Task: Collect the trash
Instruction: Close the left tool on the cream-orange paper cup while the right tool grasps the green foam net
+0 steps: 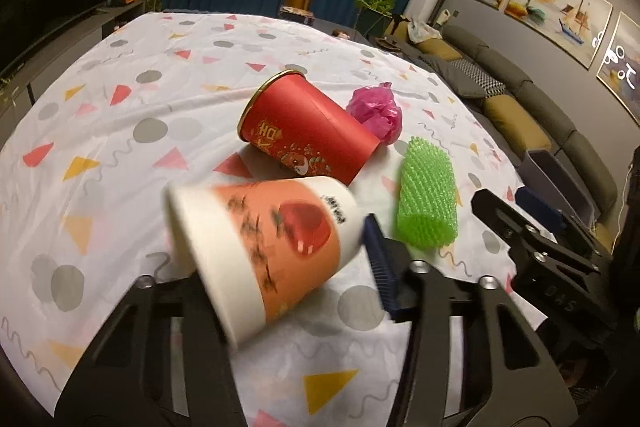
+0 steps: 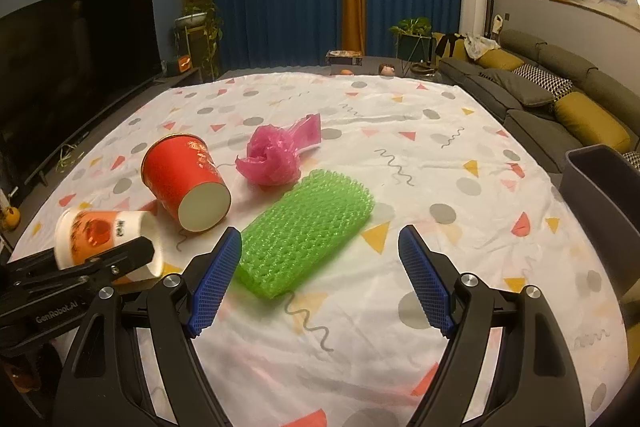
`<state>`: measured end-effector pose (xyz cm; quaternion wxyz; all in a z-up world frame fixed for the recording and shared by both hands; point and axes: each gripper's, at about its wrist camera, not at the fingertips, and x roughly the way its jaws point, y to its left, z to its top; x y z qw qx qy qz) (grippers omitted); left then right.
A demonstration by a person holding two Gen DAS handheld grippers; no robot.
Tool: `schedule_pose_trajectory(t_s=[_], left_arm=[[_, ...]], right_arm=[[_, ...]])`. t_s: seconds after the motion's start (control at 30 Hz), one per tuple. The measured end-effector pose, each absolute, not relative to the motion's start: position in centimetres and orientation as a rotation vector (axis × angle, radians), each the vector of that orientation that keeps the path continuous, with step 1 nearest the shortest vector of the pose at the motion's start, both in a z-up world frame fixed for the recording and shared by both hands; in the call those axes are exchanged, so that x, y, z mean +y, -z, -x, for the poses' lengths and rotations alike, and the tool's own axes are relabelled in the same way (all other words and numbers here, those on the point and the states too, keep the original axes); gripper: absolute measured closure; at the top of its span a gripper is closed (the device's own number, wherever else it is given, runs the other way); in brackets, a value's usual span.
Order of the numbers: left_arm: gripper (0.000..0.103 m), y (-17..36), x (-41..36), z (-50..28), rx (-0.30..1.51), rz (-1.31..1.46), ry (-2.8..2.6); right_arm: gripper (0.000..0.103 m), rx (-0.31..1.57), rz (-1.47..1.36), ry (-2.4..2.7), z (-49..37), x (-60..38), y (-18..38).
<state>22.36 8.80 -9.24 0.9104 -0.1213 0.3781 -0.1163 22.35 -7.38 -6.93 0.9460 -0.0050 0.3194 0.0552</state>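
A white and orange paper cup lies tilted between the jaws of my left gripper, its rim toward the left. The blue right pad presses its base end; the other pad is hidden behind the cup. In the right wrist view that cup sits at the far left under a black finger of the left gripper. A red paper cup lies on its side, next to a crumpled pink plastic bag. My right gripper stands open just short of a green foam net.
A cloth with dots and triangles covers the table. A grey bin stands off the table's right edge, with a sofa behind it. A television stands to the left.
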Motion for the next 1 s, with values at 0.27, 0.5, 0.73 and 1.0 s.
schedule_pose_trajectory(t_s=[0.27, 0.5, 0.73, 1.0], left_arm=[[0.079, 9.0, 9.0, -21.5, 0.763, 0.259, 0.252], [0.079, 8.4, 9.5, -20.4, 0.735, 0.240, 0.218], [0.079, 7.8, 10.0, -19.7, 0.710, 0.218, 0.180], [0.079, 7.4, 9.8, -19.2, 0.699, 0.208, 0.172]], right_arm=[[0.035, 0.716, -0.013, -0.144, -23.9, -6.7, 8.2], [0.047, 0.784, -0.018, -0.190, -25.0, -5.7, 9.3], [0.065, 0.857, -0.030, -0.211, -25.9, -5.7, 10.3], [0.089, 0.825, -0.028, -0.234, -24.8, -5.8, 9.8]])
